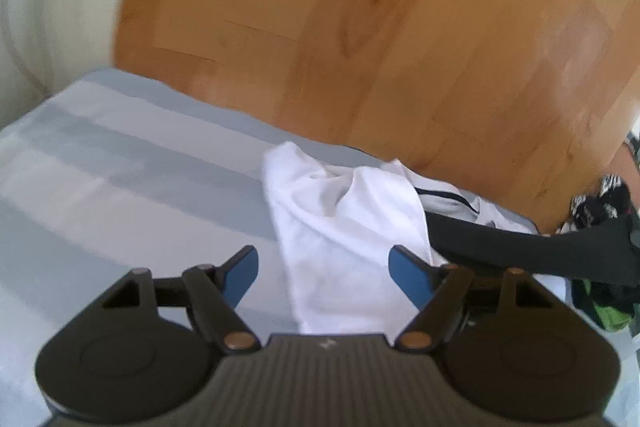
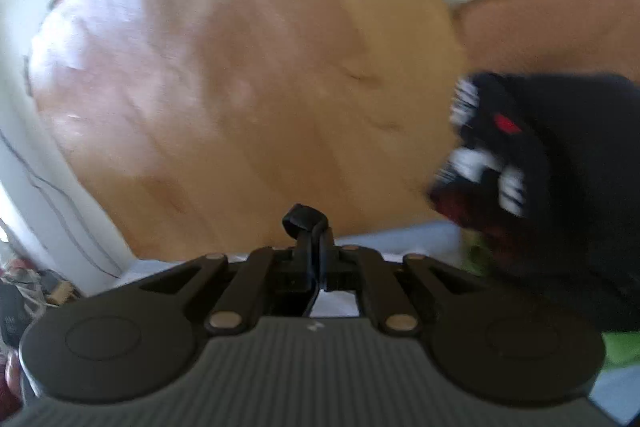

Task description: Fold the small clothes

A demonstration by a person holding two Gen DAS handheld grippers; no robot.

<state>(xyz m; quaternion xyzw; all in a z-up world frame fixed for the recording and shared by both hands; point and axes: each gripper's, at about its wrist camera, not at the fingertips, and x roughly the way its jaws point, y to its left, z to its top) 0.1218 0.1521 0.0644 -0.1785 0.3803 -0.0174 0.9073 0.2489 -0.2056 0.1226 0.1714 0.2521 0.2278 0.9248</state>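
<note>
Clearly little is folded yet: the white garment (image 1: 340, 227) lies rumpled on the striped bedsheet (image 1: 120, 155) between the wide-open left gripper (image 1: 322, 277), the right gripper (image 2: 310, 227) pinching a black strap (image 1: 520, 251).

Nothing legible here: only a small pale logo mark, too blurred to read, on the left gripper's (image 1: 322, 269) ribbed body.
</note>
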